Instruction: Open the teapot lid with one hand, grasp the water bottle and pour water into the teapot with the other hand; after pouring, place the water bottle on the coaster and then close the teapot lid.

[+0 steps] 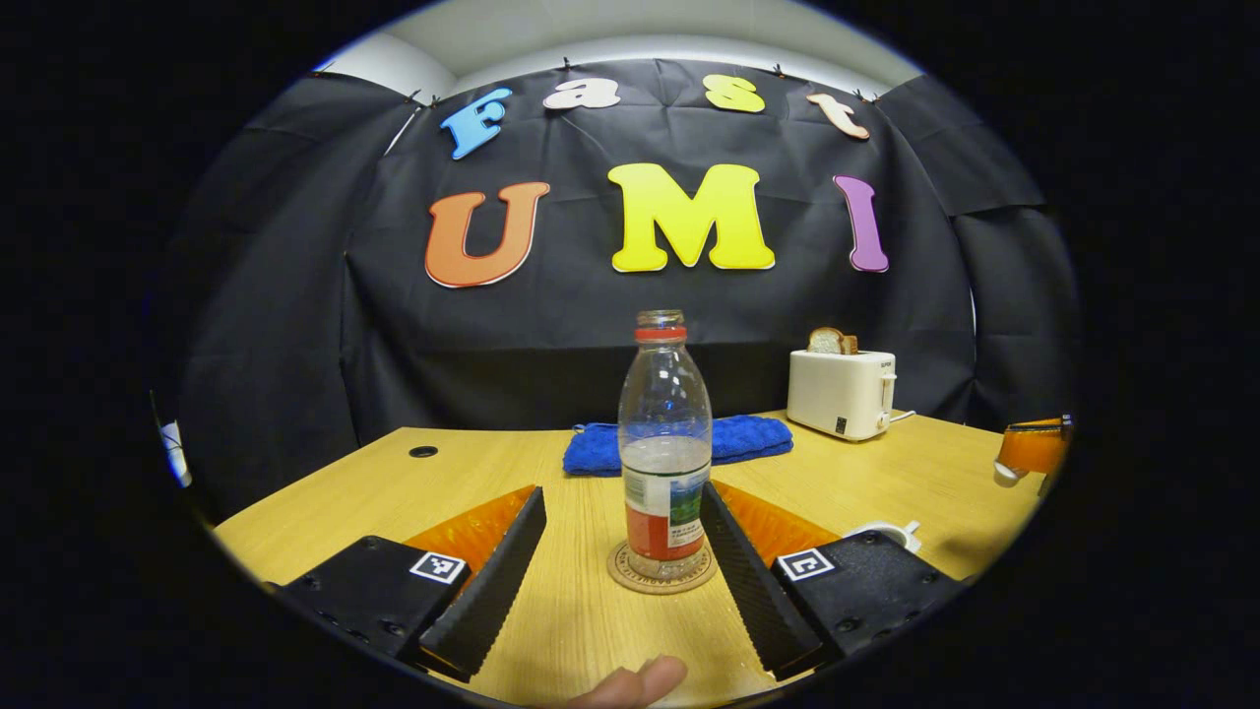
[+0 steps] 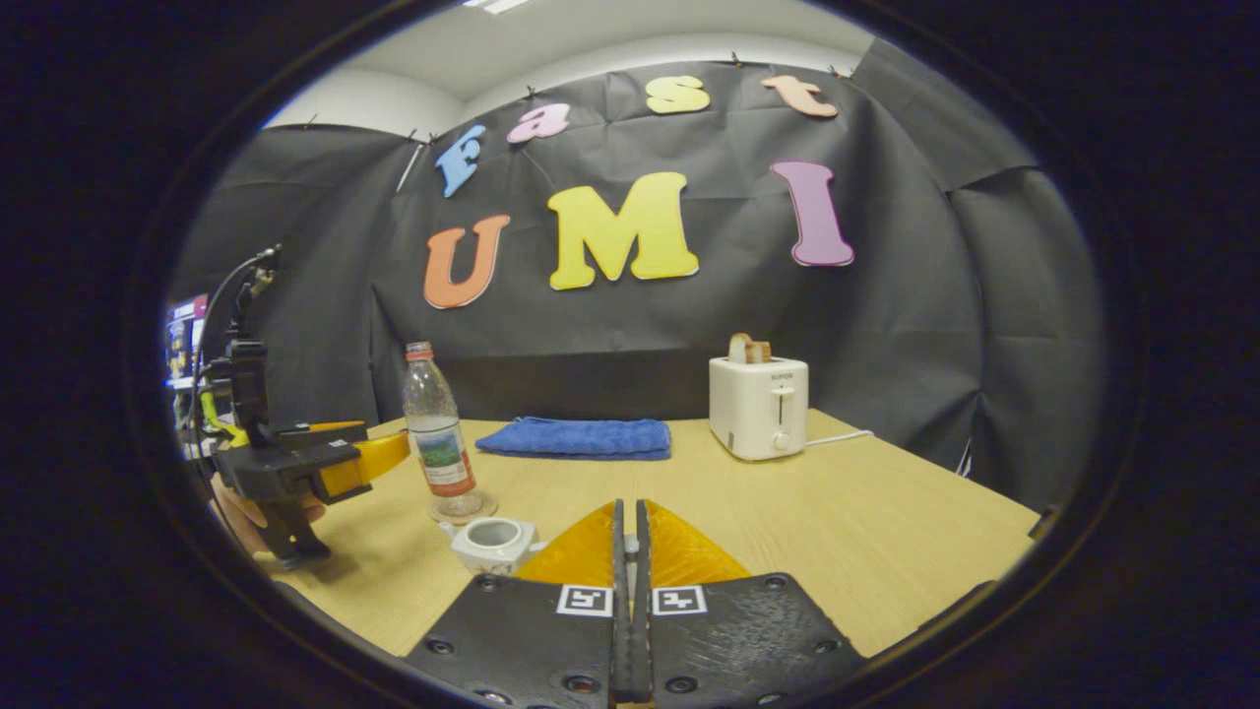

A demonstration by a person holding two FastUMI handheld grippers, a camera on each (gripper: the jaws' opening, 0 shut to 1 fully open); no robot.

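A clear water bottle (image 1: 664, 443) with a red neck ring and no cap stands upright on a round coaster (image 1: 630, 581), partly filled. My left gripper (image 1: 623, 492) is open around it; the right-hand finger lies close against the bottle's label, the other stands apart. The white teapot (image 1: 891, 532) peeks out behind that finger. In the right gripper view the teapot (image 2: 492, 542) sits with its top uncovered, just right of the bottle (image 2: 438, 443) and coaster (image 2: 463, 510). My right gripper (image 2: 630, 537) is shut on the small teapot lid. The left gripper (image 2: 399, 448) reaches the bottle from the left.
A blue towel (image 1: 679, 443) lies behind the bottle and a white toaster (image 1: 842, 394) with bread stands at the back right, its cord trailing. The right gripper (image 1: 1029, 448) hovers at the table's right edge. A thumb (image 1: 630, 684) shows at the bottom.
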